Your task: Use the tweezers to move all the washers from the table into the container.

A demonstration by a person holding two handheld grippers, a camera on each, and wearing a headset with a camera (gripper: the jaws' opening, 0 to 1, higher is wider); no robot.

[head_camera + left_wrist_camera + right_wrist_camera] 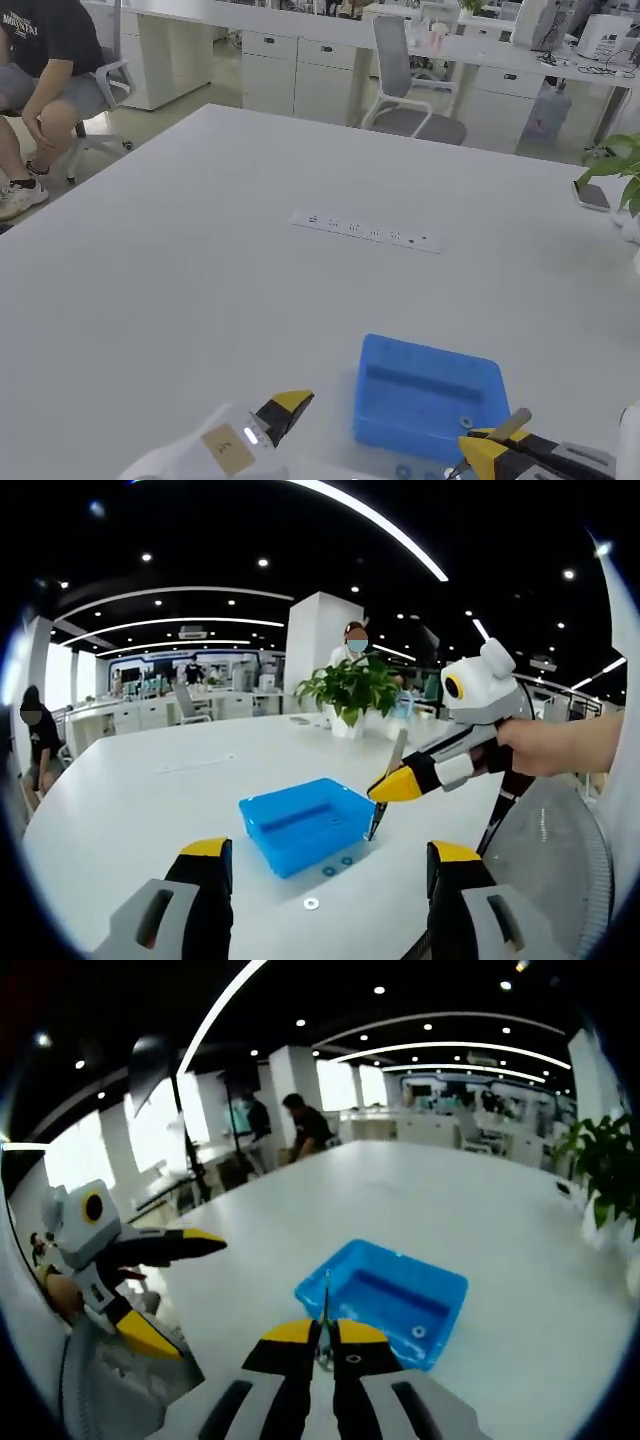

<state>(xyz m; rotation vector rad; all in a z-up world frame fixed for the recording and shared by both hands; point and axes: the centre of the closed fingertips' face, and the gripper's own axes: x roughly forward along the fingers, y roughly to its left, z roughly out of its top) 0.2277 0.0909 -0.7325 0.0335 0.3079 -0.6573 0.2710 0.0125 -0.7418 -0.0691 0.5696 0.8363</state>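
The container [430,395] is bright blue on a plain white table [200,250]. The left gripper [330,852] and right gripper [322,1332] have white bodies and black jaws tipped yellow. The tweezers [325,1305] are dark grey. Two washers [329,871] look blue, and another is pale. The plant [350,688] is green.

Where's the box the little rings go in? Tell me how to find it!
Look at the big white table, at the side nearest the person working. There sits the container, a shallow rectangular tray with small washers lying on the table just beside it. It is bright blue and box-shaped, unlike the flat white socket strip and the leafy green plant.
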